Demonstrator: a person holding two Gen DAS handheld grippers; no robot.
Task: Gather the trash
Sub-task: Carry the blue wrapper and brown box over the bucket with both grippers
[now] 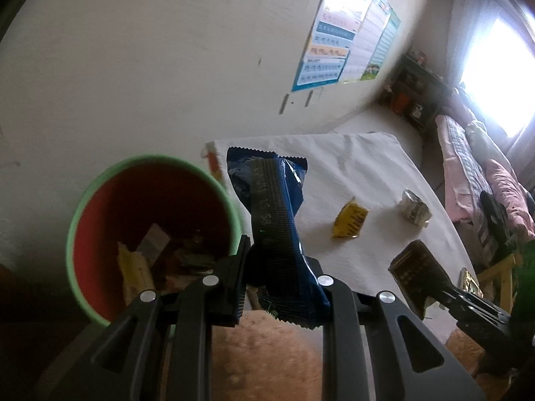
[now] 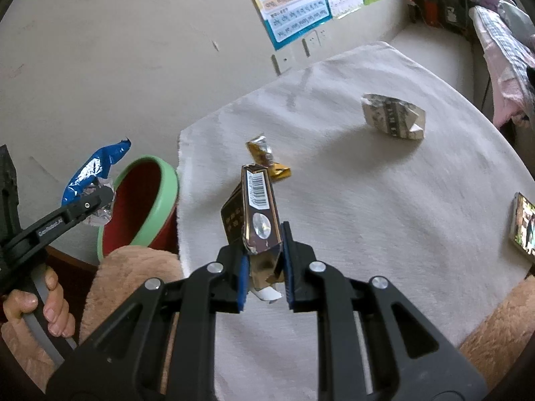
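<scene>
The left gripper [image 1: 284, 260] is clamped on a blue wrapper [image 1: 277, 220], which stands upright between the jaws, held in the air just right of the bin [image 1: 77, 220]. The bin, red inside with a green rim, sits at the table's left edge; scraps lie at its bottom. The right gripper [image 2: 264, 267] is clamped on a dark box [image 2: 257, 207], crushed at its lower end, barcode side up, raised above the near part of the table [image 2: 384, 200]. On the white cloth lie a yellow wrapper [image 2: 267, 160], just beyond the box, and a crumpled pale packet [image 2: 394, 117], farther right. A phone [image 2: 523, 227] lies at the right edge. A hand [image 2: 43, 304] grips the left tool's handle at near left.
</scene>
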